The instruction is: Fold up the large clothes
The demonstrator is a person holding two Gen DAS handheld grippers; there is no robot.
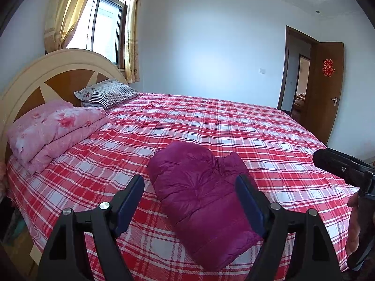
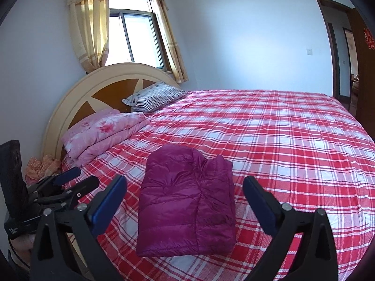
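A magenta quilted down jacket (image 1: 199,194) (image 2: 187,210) lies folded into a compact bundle on the red-and-white plaid bed sheet (image 1: 257,135) (image 2: 281,152), near the bed's front edge. My left gripper (image 1: 189,182) hovers just before it, open, with its blue pads either side of the bundle in the picture and not pressing on it. My right gripper (image 2: 185,181) is open wide in front of the jacket too, with nothing held. In the right wrist view the left gripper (image 2: 82,178) shows at the left, beside the bed edge. The right gripper's black body (image 1: 346,171) and a hand (image 1: 354,222) show at the far right.
A folded pink floral quilt (image 1: 54,131) (image 2: 103,133) and a striped pillow (image 1: 110,92) (image 2: 157,97) lie by the round headboard (image 1: 35,77). An orange cloth (image 2: 42,166) sits beside the bed. A curtained window (image 1: 105,23) is behind; a brown door (image 1: 328,89) stands open at right.
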